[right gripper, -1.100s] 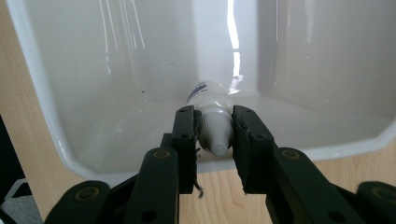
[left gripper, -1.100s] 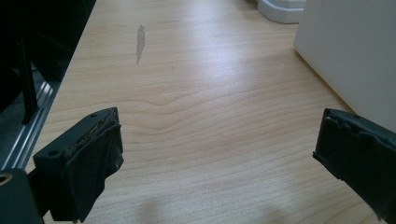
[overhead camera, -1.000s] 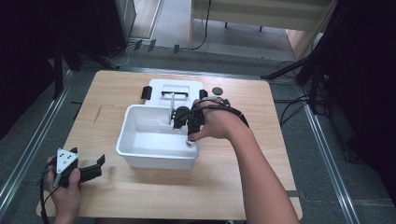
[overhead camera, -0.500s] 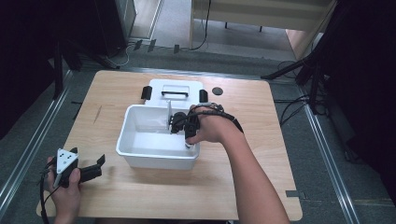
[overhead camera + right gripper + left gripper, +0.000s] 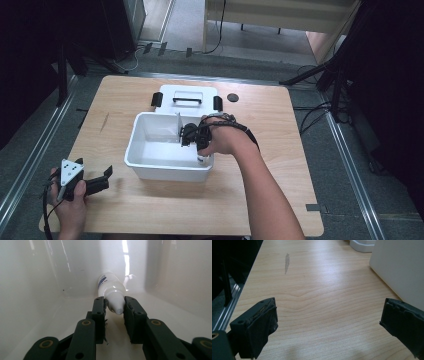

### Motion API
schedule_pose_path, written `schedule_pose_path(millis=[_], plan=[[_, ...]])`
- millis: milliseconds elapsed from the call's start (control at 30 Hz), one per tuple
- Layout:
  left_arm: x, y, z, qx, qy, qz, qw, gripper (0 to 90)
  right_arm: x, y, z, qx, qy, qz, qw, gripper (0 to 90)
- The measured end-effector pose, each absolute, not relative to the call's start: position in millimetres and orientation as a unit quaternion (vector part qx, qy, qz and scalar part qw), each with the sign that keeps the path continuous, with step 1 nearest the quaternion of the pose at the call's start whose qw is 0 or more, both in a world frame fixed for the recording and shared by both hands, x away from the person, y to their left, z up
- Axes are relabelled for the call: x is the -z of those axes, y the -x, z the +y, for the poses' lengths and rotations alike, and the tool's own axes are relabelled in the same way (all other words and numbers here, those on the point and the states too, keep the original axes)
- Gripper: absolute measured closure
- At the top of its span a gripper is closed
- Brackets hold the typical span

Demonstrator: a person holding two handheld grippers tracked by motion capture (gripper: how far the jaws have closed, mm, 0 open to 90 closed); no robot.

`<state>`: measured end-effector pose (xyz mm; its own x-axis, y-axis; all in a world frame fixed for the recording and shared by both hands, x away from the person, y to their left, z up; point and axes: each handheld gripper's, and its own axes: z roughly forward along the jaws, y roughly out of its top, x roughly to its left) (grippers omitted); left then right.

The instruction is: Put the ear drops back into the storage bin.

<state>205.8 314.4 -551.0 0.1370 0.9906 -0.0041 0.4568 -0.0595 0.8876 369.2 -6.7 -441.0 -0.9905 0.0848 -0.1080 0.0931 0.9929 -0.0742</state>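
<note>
Step in hand: the right tool [image 5: 113, 305] is down inside the white bin [image 5: 150, 169], its jaws set either side of the cap of a small white bottle [image 5: 109, 288]; by my reading this is the grasp itself, either just taken or about to be let go, and the frames do not settle which.
Right tool state: jaws drawn in against the bottle's nozzle cap, clamped on it as far as the right gripper view shows.
Bottle position: lying on its side on the bin floor, base toward the far wall, in the compartment right of the divider [image 5: 177, 131].
Left tool: the left tool [image 5: 102, 179] rests on the bench [image 5: 260, 200] near its front left corner, jaws wide apart and holding nothing, beside the bin's outer wall.
Next move calls for: a firm hold on the tapered cap, which looks apt to slip, then a straight lift clear of the bin walls.
Bin contents: the bottle; the left compartment looks bare.
Behind the bin: a white lid [image 5: 187, 95] with a black handle, and a small dark disc [image 5: 232, 97] near it.
</note>
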Motion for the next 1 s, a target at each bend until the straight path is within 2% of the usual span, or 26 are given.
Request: schedule_pose_path(millis=[133, 233, 300, 467, 633, 1000], plan=[[551, -206, 314, -0.340, -0.643, 0.563, 0.393, 1.4, 441, -369, -7, 0.037, -0.045, 0.997, 0.048, 68.9], [551, -206, 314, -0.341, -0.644, 0.561, 0.392, 1.4, 438, -370, -8, 0.032, -0.049, 0.997, 0.045, 60.9], [551, -206, 314, -0.340, -0.644, 0.562, 0.392, 1.3, 435, -370, -10, 0.025, -0.054, 0.997, 0.047, 53.9], [551, -206, 314, -0.340, -0.643, 0.562, 0.393, 1.4, 422, -367, -13, -0.008, -0.063, 0.997, 0.053, 27.9], [551, -206, 314, -0.341, -0.644, 0.561, 0.392, 1.4, 398, -365, -17, -0.057, -0.069, 0.994, 0.066, 15.2], [551, -206, 314, -0.341, -0.645, 0.562, 0.391, 1.4, 355, -359, -41, -0.093, -0.091, 0.985, 0.110, 12.9]])
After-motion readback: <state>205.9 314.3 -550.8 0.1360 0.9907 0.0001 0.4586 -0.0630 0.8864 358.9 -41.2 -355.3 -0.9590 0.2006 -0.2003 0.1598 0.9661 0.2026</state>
